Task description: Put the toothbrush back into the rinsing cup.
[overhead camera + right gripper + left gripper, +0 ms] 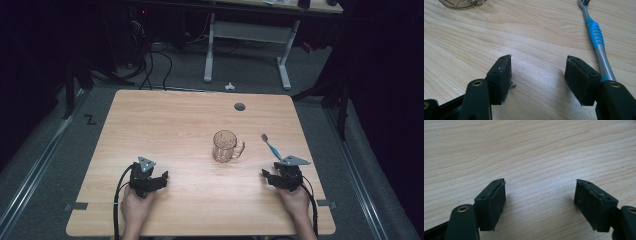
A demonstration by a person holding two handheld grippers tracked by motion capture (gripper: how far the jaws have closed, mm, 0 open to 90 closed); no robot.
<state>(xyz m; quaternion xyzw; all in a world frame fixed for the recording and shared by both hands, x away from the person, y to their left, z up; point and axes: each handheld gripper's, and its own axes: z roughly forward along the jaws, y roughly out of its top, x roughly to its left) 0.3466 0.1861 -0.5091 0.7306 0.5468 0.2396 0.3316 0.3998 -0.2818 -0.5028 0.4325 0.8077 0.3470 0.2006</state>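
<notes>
In the right gripper view the glass mug (462,3) is cut off by the top edge, leaving just its base, and the toothbrush (596,37) loses its head to that edge while its tail end hides behind the right jaw. In the high view the toothbrush's bristles are too small to make out

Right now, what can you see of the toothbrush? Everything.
The toothbrush lies flat on the wooden table, right of the glass mug and apart from it. Its handle looks like grey plastic with a blue ribbed grip; the head points away from the person. The handle's near end runs beside the open right tongs, outside their gap, ungripped.
</notes>
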